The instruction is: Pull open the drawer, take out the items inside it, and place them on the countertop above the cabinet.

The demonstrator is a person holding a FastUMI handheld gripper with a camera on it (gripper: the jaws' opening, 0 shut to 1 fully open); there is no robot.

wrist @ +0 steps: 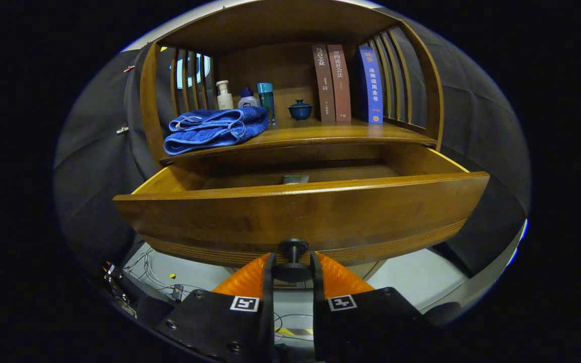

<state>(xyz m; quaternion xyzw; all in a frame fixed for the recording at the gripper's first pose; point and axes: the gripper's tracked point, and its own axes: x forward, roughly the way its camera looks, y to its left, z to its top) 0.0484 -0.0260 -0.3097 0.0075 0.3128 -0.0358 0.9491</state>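
fingers [293, 264] pinching knob [293, 248] | drawer [300, 212] pulled out toward fingers, front spanning crosswise

Blue towel [215, 129], bottles [224, 95], teacup [300, 110], books [341, 83]

The drawer [300, 212] just ahead of the gripper [293, 269] is polished wood, smooth with a soft sheen, its lower front edge finely ribbed. The knob [293, 259] between the fingers, which close on its sides, looks like dark matt metal. Beyond, the countertop [331, 133] is the same glossy wood. On it a towel [215, 130] is nubby terry cloth, the bottles [245, 98] smooth plastic, the cup [300, 109] glazed and shiny, the books [348, 88] matt paper-bound.
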